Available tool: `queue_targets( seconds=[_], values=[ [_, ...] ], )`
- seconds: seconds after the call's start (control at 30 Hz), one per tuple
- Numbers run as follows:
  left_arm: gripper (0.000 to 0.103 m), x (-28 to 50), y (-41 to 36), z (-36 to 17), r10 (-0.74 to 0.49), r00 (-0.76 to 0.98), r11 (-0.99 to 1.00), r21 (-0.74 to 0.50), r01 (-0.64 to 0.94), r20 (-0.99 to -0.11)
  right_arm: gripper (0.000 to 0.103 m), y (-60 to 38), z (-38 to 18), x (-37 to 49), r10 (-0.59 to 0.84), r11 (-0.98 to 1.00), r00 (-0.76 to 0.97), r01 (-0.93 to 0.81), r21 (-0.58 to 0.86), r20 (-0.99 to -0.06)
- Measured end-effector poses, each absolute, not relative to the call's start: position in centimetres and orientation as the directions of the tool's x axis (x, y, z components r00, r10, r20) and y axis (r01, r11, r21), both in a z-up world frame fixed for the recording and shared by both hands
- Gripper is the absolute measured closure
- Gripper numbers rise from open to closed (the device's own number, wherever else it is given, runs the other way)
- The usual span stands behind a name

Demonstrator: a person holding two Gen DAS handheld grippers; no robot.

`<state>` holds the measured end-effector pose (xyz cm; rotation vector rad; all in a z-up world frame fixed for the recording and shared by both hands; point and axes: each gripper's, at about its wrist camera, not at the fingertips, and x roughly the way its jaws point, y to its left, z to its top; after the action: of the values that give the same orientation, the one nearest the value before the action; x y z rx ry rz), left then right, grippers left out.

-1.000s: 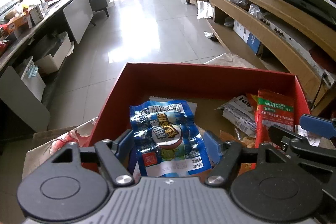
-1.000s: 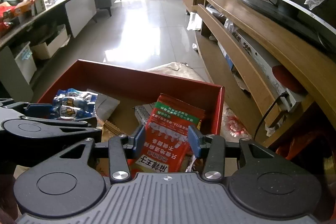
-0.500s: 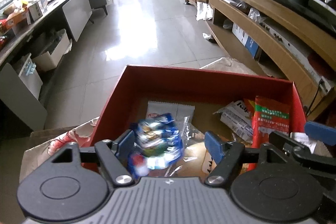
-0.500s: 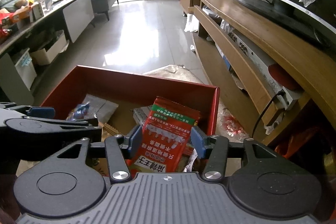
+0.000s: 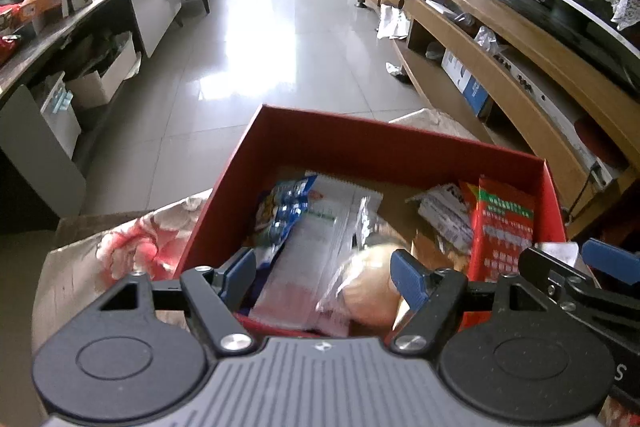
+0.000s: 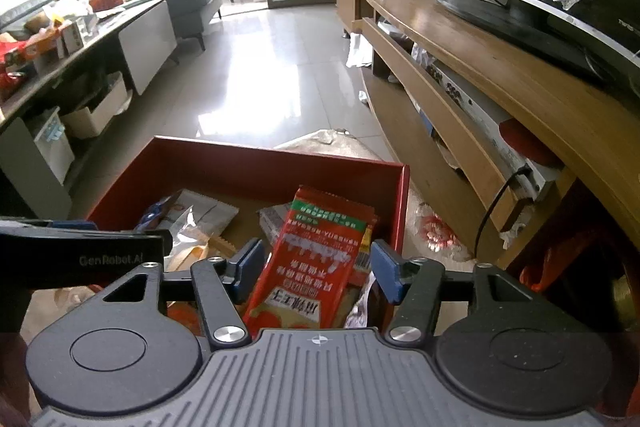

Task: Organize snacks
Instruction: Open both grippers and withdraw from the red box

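Note:
A red box sits right below both grippers and holds several snack packets. My left gripper hangs open over its near left part, gripping nothing. Under it lie a blue packet against the left wall, a clear-wrapped packet and a wrapped bun. My right gripper is over the right part of the box, its jaws opening. A red packet stands between them, leaning, and the pads do not press on it. The same red packet shows in the left wrist view.
The box rests on a floral cloth. A long wooden TV stand with a TV runs along the right. A grey low cabinet with clutter lines the left. Shiny tiled floor lies beyond the box.
The blue packet left my left gripper and fell into the box, ending against its left wall. The right jaws spread apart off the red packet, which stays leaning in the box.

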<state>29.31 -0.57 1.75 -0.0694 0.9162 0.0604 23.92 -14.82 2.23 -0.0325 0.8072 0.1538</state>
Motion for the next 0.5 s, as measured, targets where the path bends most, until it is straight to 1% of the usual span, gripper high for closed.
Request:
queue_targets(
  seconds=[0.4, 0.5],
  values=[
    [0.019, 25.9, -0.6, 2.4, 0.025, 0.623, 0.997, -0.028, -0.075, -0.782, 0.033, -15.3, 2.2, 22.0, 0.103, 0.993, 0.672, -0.118, 0.031, -0.733],
    [0.016, 25.0, -0.7, 2.4, 0.029, 0.627, 0.997, -0.019, -0.070, -0.779, 0.031, -15.4, 2.2, 21.4, 0.113, 0.992, 0.667, -0.116, 0.047, -0.736]
  ],
)
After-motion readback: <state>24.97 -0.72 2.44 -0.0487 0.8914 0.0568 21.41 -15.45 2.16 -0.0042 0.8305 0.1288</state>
